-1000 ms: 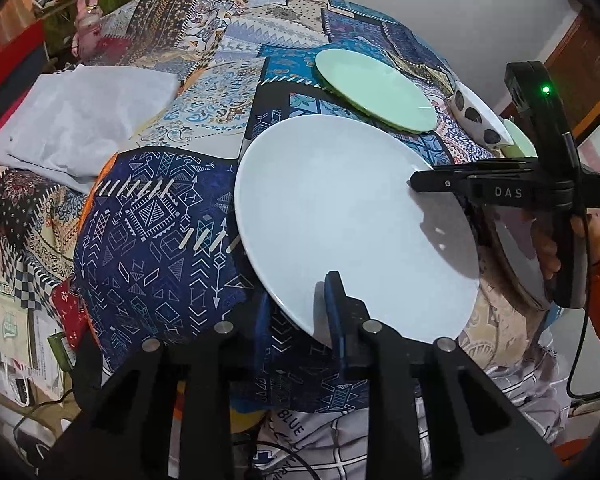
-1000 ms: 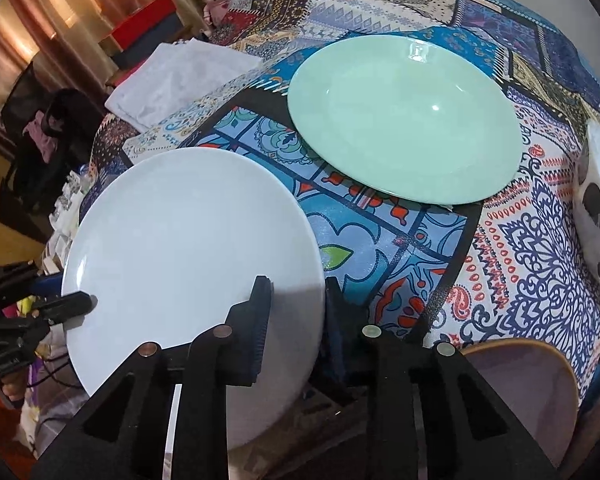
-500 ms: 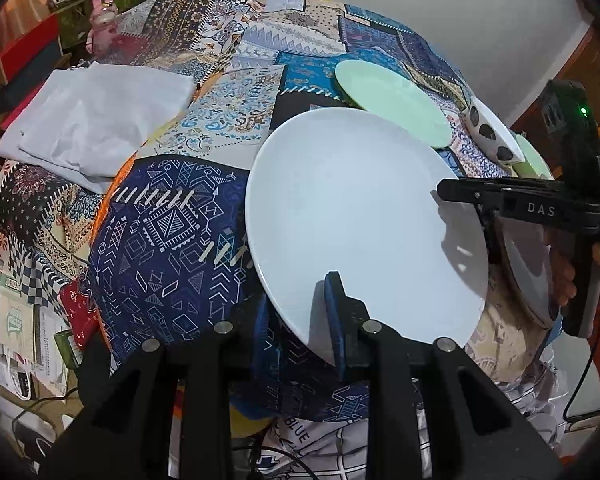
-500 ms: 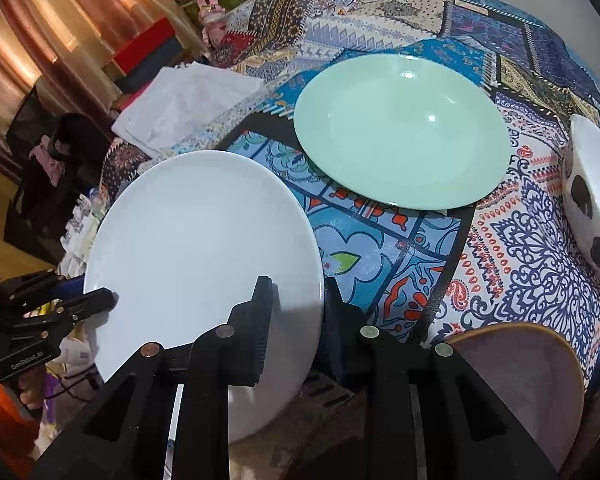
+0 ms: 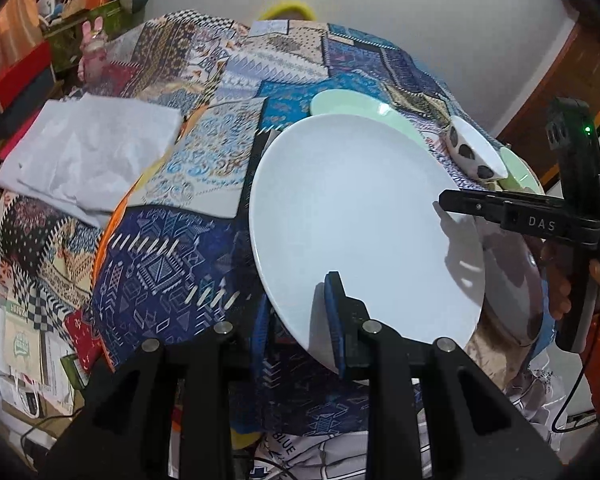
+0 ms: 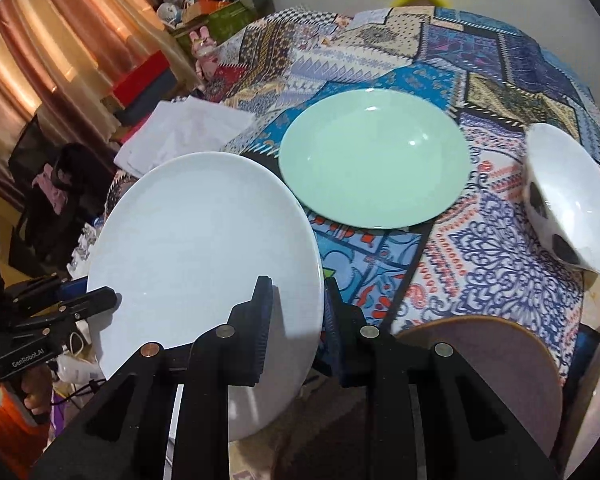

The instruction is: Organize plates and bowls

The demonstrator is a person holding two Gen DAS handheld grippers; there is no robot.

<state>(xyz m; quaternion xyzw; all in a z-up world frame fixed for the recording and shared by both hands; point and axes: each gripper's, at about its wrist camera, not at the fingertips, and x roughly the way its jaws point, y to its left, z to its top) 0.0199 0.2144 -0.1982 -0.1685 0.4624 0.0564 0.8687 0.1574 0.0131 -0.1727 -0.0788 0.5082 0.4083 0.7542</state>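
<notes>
A large white plate (image 5: 360, 216) is held in the air above the patterned tablecloth (image 5: 160, 248). My left gripper (image 5: 300, 320) is shut on its near rim. My right gripper (image 6: 296, 320) is shut on the opposite rim of the same white plate (image 6: 196, 240); it also shows in the left wrist view (image 5: 444, 202). A mint green plate (image 6: 374, 160) lies flat on the table beyond it, partly hidden in the left wrist view (image 5: 348, 104). A white bowl with black spots (image 6: 572, 200) sits tilted at the right.
A folded white cloth (image 5: 88, 152) lies on the table's left side. A brown round dish (image 6: 496, 364) sits at the near right edge. A second green piece (image 5: 518, 170) peeks out behind the spotted bowl (image 5: 476, 152). Boxes and clutter stand left of the table.
Both grippers have lifted the white plate higher above the cloth and carried it toward the green plate, whose near edge it now overlaps in view. Both grips are unchanged.
</notes>
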